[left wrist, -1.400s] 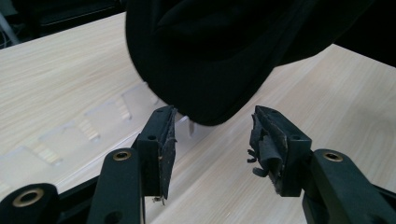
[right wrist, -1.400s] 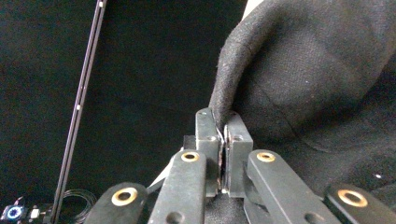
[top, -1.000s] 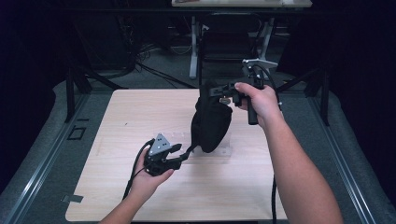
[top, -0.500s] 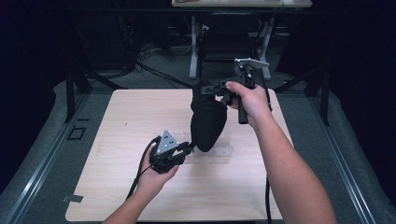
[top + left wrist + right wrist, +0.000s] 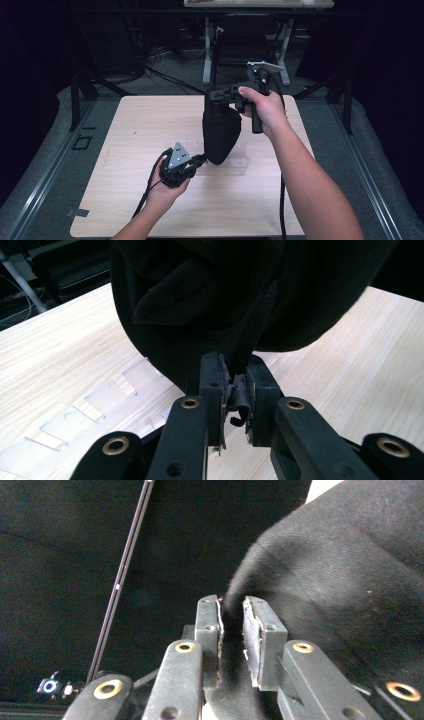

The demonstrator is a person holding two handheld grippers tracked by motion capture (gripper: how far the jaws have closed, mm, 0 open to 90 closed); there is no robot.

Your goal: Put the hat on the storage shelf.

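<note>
A pale wood-grain worktop (image 5: 125,200) stands on a grey carpeted floor (image 5: 55,130) in a dim room, with dark metal rails running along both of its sides. Beyond its far edge are tangled cables (image 5: 150,65) and the white legs of another table (image 5: 206,50). A clear plastic strip (image 5: 235,161) lies flat near the middle of the worktop; in the left gripper view its notched edge shows on the wood just below the cloth.

A black cloth bag (image 5: 220,132) hangs above the middle of the worktop, somewhat towards the far edge, its rounded lower end close over the wood (whether it touches the surface I cannot tell).

The right gripper (image 5: 216,96) is held up near the far edge by the right hand (image 5: 262,107) and has the bag by its top. In the right gripper view a fold of the black fabric sits between the two pads, and there is a gap on one side: the jaws have just been opening, though the cloth has not left them.

The left gripper (image 5: 202,161) is low over the worktop, on the near side of the bag, in the left hand (image 5: 167,187). Its jaws have just been closing, and in the left gripper view they are pressed together on a thin pinch of the bag's lower hem, which is squeezed and crumpled between the pads.
</note>
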